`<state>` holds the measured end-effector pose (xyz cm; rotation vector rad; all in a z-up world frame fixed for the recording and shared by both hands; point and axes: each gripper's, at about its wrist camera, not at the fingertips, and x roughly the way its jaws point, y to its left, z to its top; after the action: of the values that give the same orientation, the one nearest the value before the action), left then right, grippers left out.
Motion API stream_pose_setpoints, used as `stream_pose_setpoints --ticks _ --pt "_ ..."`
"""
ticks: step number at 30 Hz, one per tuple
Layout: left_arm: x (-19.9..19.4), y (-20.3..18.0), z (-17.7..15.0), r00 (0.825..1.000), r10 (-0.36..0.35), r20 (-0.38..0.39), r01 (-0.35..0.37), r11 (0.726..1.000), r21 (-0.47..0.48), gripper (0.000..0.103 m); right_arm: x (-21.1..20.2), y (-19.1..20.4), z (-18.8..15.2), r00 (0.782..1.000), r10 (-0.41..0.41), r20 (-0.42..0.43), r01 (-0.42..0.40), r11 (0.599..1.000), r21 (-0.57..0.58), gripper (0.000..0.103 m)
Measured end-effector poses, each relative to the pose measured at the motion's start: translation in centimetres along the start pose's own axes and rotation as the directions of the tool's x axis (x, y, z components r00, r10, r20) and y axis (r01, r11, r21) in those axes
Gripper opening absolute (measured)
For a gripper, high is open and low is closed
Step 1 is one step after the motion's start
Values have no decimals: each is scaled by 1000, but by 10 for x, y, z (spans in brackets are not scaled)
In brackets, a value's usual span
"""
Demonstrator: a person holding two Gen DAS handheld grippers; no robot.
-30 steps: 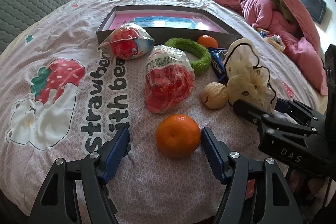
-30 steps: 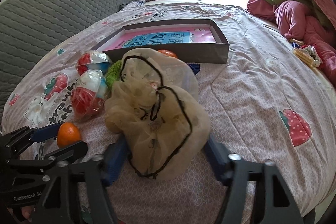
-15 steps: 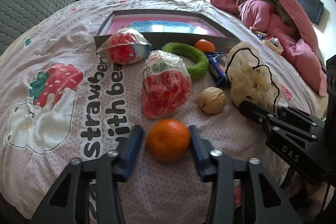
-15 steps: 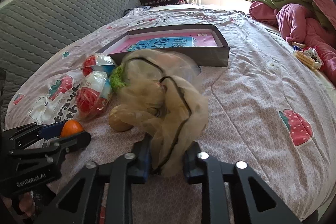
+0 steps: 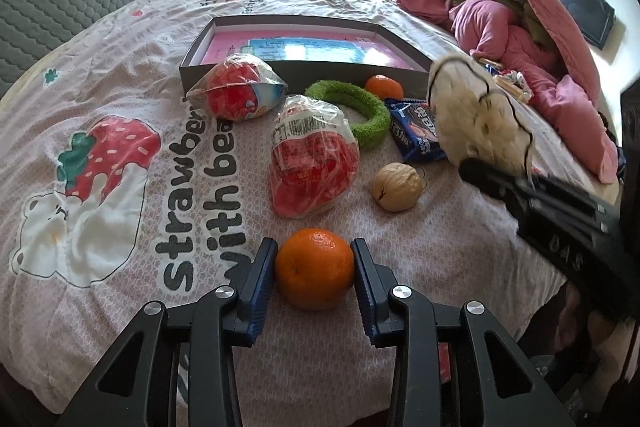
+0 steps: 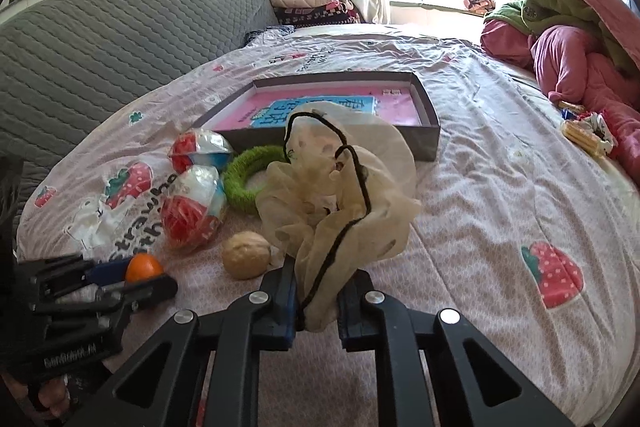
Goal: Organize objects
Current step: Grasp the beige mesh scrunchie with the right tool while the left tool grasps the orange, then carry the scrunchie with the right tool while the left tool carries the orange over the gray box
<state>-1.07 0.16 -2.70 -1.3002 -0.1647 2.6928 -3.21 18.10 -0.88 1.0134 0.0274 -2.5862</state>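
My left gripper (image 5: 314, 273) is shut on an orange (image 5: 315, 274) near the bed's front edge; it also shows in the right wrist view (image 6: 144, 267). My right gripper (image 6: 318, 301) is shut on a cream mesh pouch with a black drawstring (image 6: 340, 203) and holds it lifted off the bed; the pouch shows in the left wrist view (image 5: 476, 119). A grey shallow box with a pink and blue bottom (image 5: 192, 65) lies farther back on the bed.
On the bedspread lie two red snack bags (image 5: 314, 163) (image 5: 236, 93), a green fuzzy ring (image 5: 352, 111), a walnut (image 5: 397, 187), a blue snack packet (image 5: 418, 133) and a second orange (image 5: 384, 87). Pink and green bedding (image 5: 520, 23) is piled at the right.
My left gripper has closed on the orange. My right gripper has closed on the pouch and lifted it, which uncovers the walnut in its view.
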Motion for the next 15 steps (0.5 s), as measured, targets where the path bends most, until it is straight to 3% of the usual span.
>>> stream_pose_setpoints --ticks 15 --pt "-14 -3 7 1000 0 -6 0 1000 -14 38 -9 -9 19 1000 -13 16 13 1000 9 15"
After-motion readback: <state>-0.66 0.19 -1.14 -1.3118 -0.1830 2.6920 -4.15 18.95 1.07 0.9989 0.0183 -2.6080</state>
